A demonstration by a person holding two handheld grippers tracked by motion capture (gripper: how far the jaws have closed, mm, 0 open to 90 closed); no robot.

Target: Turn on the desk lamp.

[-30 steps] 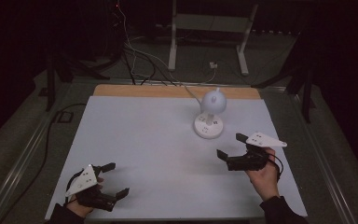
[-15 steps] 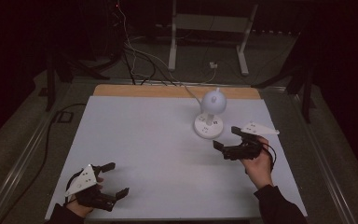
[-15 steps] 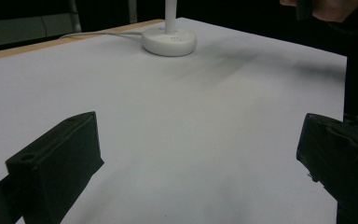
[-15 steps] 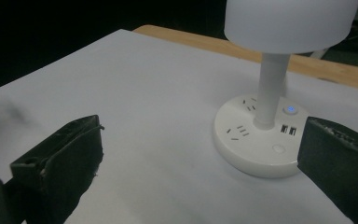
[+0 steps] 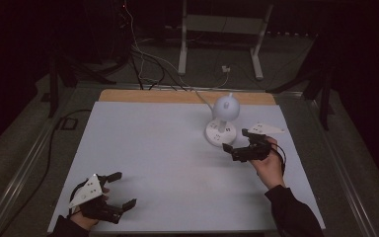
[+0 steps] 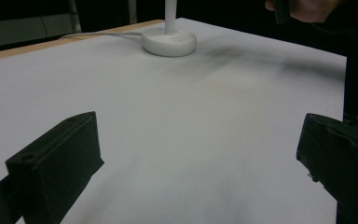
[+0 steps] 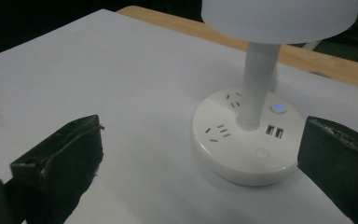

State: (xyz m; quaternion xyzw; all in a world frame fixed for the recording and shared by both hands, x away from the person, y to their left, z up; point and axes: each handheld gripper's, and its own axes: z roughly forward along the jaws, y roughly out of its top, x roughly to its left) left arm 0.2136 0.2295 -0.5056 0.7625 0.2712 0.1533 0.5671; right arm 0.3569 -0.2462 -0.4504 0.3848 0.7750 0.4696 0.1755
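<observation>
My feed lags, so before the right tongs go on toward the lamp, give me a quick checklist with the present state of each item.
1. Right tongs open: ok, jaws stand wide apart in the right gripper view.
2. Aimed at the lamp: ok, its round base sits between the jaws, nearer the right one.
3. Contact with the lamp: none yet in the high view; ok.
4. Button state: a blue light shows on it; whether the shade is lit, cannot tell.
5. Lamp cord: runs off the far edge of the table, away from the tongs; ok.
6. Left tongs: open, at the near left corner, far from the lamp; ok.
</observation>
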